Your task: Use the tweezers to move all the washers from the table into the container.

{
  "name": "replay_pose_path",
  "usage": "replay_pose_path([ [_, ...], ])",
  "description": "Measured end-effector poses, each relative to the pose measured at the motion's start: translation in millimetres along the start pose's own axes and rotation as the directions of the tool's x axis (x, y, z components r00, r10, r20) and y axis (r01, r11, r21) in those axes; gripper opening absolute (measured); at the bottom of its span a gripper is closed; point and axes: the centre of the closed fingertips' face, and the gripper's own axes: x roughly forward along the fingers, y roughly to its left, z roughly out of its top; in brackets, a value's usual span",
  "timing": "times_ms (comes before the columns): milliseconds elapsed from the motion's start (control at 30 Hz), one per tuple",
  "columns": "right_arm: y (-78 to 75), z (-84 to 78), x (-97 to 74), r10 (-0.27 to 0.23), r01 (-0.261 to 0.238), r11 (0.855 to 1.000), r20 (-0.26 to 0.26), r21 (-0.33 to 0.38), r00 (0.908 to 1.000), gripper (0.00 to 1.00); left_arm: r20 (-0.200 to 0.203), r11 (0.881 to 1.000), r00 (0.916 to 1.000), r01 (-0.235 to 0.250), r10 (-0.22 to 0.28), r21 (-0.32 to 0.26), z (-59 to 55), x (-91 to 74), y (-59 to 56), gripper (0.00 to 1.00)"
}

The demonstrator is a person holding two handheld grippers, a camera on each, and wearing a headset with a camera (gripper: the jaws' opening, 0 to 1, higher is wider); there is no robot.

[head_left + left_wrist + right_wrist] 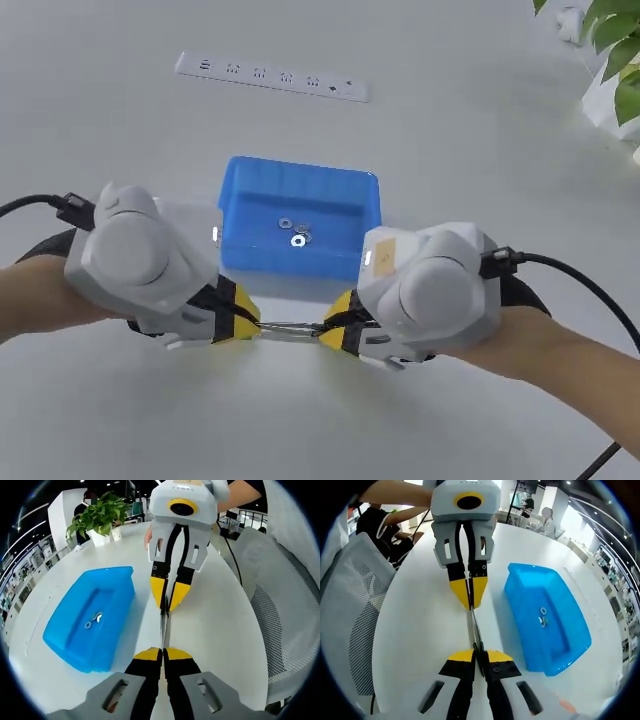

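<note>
The white table (450, 120) takes up most of the scene, with a power strip (272, 77) at its far edge and a plant (612, 40) at the far right. The blue container (300, 172) sits at the middle, just beyond the grippers. The left gripper (248, 322) and right gripper (335, 332) face each other at the near side, each with its jaws pinched narrow on one end of the tweezers (290, 328), which bridge the gap between them. A few washers (297, 232) lie in the container; I see none on the table. The risk looks like the handover: if one gripper lets go before the other grips firmly, or both pull, the thin tweezers could twist, slip out and drop
</note>
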Motion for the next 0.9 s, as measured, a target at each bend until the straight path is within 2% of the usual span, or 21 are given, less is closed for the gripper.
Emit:
replay_pose_path([
  [100,-1.3,-1.1,1.1,-0.006,0.006,1.000,0.006,0.008,1.0000,0.09,0.001,1.000,1.0000,0.007,-0.006,-0.009,-2.3,1.3,-0.2,0.06],
  [300,-5.8,-2.7,0.8,-0.018,0.018,0.999,0.002,0.030,0.9998,0.11,0.006,1.000,0.9999,0.009,-0.009,-0.018,-0.1,2.4,-1.4,0.06],
  [500,-2.9,-3.5,0.0,-0.018,0.018,0.999,-0.005,0.036,0.9998,0.11,0.004,1.000,1.0000,-0.002,0.002,-0.022,1.0,1.2,-0.4,0.06],
  [633,-1.6,-3.3,-1.0,-0.016,0.016,0.999,-0.008,0.039,0.9998,0.12,0.005,0.999,0.9999,-0.010,0.010,-0.031,2.1,-3.2,1.4,0.06],
  [700,-0.9,0.2,-2.5,-0.010,0.009,0.998,0.013,0.069,0.9999,0.13,0.010,0.999,0.9998,-0.017,0.017,-0.043,2.9,-6.6,2.9,0.06],
  [900,-7.6,3.6,-9.5,-0.038,0.035,0.996,0.026,0.087,0.9990,0.13,0.019,0.997,0.9989,-0.043,0.044,-0.058,5.3,-16.7,9.0,0.07],
])
